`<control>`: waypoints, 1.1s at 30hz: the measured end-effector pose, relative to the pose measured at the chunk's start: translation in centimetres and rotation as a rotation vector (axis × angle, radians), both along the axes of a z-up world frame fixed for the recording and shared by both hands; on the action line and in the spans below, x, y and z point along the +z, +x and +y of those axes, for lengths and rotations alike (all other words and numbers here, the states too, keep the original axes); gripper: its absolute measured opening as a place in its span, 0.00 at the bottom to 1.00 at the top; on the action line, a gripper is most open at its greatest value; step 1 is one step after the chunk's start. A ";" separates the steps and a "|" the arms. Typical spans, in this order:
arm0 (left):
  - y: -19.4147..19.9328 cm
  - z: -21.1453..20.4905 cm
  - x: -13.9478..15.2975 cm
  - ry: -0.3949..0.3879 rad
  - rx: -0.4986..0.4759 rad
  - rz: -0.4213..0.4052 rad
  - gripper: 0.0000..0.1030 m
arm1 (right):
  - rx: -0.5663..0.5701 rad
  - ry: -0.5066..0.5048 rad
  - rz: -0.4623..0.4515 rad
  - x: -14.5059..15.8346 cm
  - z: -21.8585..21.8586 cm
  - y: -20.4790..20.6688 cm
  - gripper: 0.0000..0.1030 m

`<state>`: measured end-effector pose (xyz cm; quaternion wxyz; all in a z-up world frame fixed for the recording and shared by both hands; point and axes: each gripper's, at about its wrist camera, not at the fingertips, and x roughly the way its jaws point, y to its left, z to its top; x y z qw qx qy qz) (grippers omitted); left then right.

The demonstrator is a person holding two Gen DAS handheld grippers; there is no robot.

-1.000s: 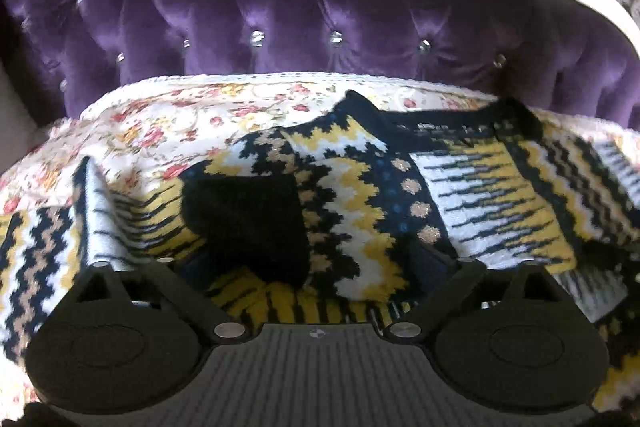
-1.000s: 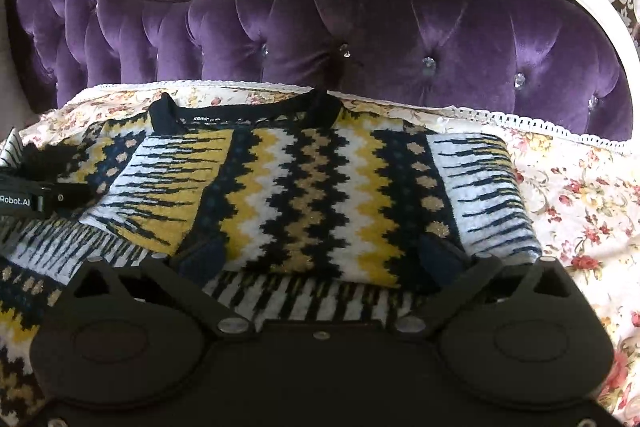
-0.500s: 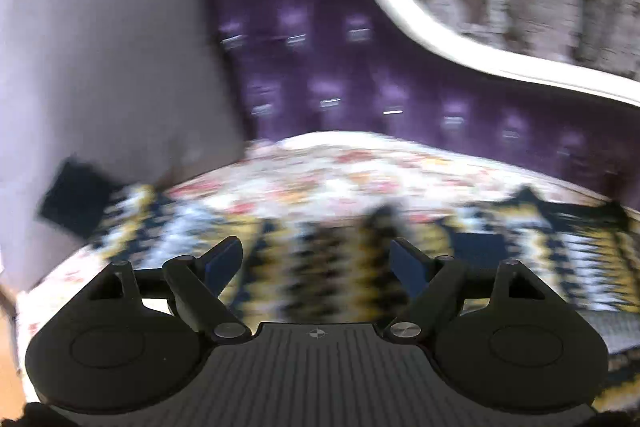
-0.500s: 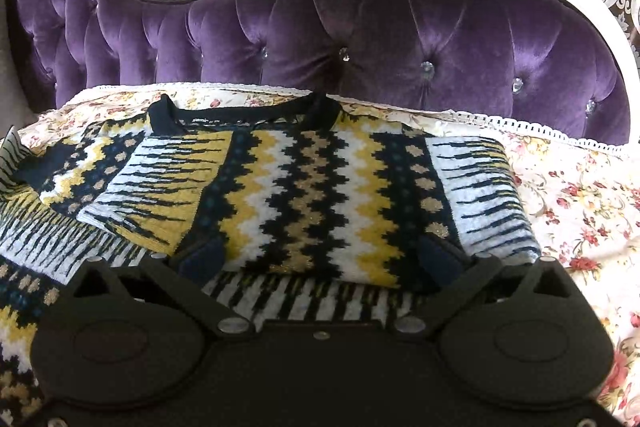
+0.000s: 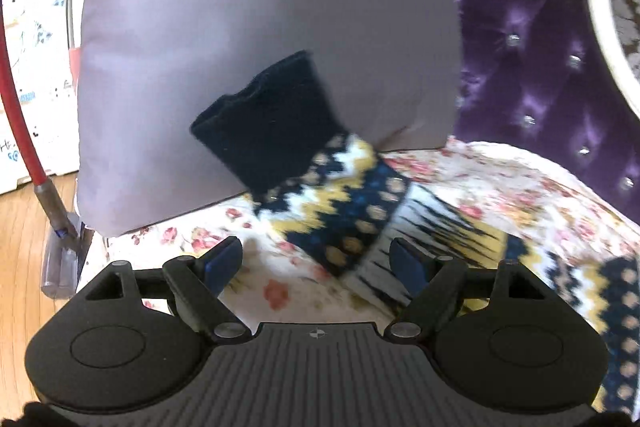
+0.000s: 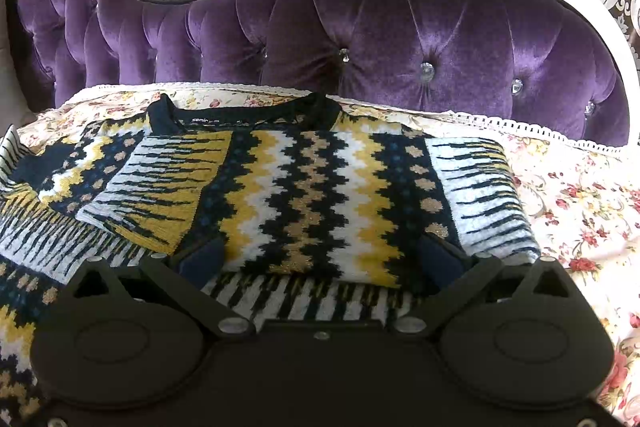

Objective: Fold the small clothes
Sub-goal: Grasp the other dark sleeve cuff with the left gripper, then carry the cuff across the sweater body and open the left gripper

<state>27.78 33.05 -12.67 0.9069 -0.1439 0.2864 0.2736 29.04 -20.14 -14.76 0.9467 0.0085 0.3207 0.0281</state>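
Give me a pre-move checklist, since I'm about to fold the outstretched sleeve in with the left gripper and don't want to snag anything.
1. Left gripper open and holding nothing: ok.
2. Sleeve between its fingers: not ok; it lies just ahead of them.
3. Sleeve cuff free: not ok; it leans against the grey cushion.
4. Right gripper open, low over the sweater: ok.
5. Sweater body flat on the floral cover: ok.
6. Right fingers touching the knit: cannot tell.
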 end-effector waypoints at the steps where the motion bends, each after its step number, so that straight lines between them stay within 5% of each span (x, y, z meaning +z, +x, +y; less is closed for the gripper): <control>1: 0.2 0.5 -0.1 0.001 0.008 -0.004 0.77 | 0.000 0.000 0.000 0.0 0.0 0.0 0.99; 10: 1.7 3.4 -0.5 -0.001 0.055 -0.035 0.78 | 0.000 0.000 0.000 0.0 0.0 0.0 0.99; 13: 1.2 3.2 -0.1 -0.002 0.046 -0.044 0.10 | 0.000 0.001 0.000 0.0 0.0 0.0 0.99; 16: 0.0 3.0 1.4 -0.046 0.027 -0.106 0.09 | 0.000 0.001 0.000 0.0 0.0 0.0 0.99; 22: -2.5 -0.7 7.8 0.028 -0.070 -0.176 0.08 | 0.001 0.001 0.001 0.0 0.0 0.0 0.99; 33: -4.4 -14.5 19.1 -0.011 -0.400 -0.388 0.06 | 0.002 0.007 0.003 0.0 0.1 0.0 0.99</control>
